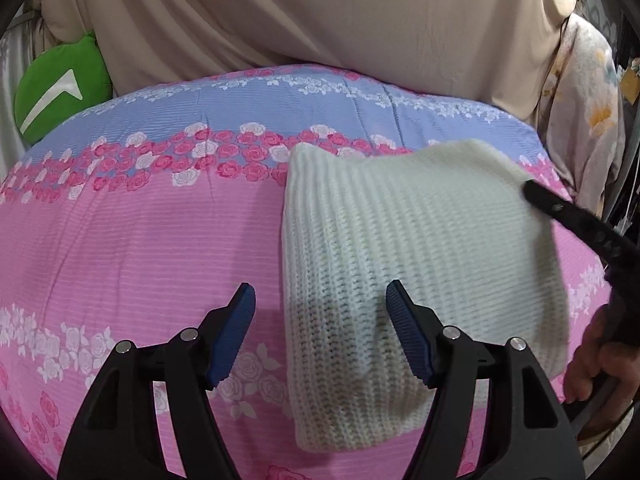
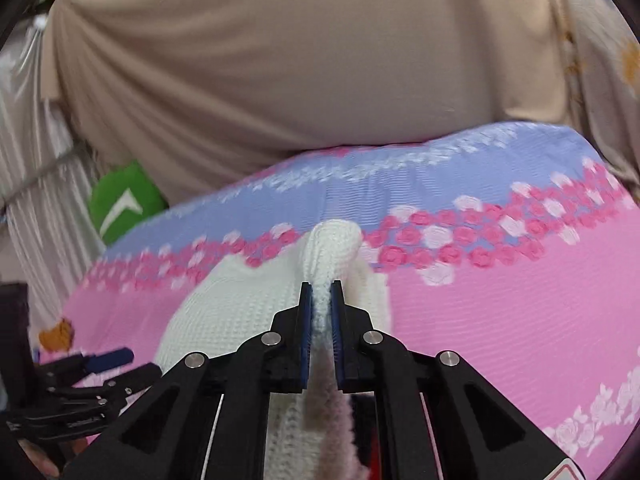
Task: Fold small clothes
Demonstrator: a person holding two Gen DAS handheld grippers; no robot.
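A cream ribbed knit garment (image 1: pixel 408 264) lies on the pink and blue flowered bedspread (image 1: pixel 140 240), partly folded over itself. My left gripper (image 1: pixel 320 300) is open and empty, its blue pads either side of the garment's near left edge, just above it. My right gripper (image 2: pixel 321 300) is shut on a raised fold of the knit garment (image 2: pixel 332 248) and lifts it off the bedspread (image 2: pixel 500 320). The right gripper's black finger (image 1: pixel 560 208) shows at the garment's right edge in the left wrist view. The left gripper (image 2: pixel 116 364) shows at the lower left of the right wrist view.
A beige draped cloth (image 1: pixel 320 20) rises behind the bed. A green cushion (image 1: pixel 60 88) sits at the back left. A pale flowered fabric (image 1: pixel 588 120) hangs at the right. A hand (image 1: pixel 600 360) holds the right gripper.
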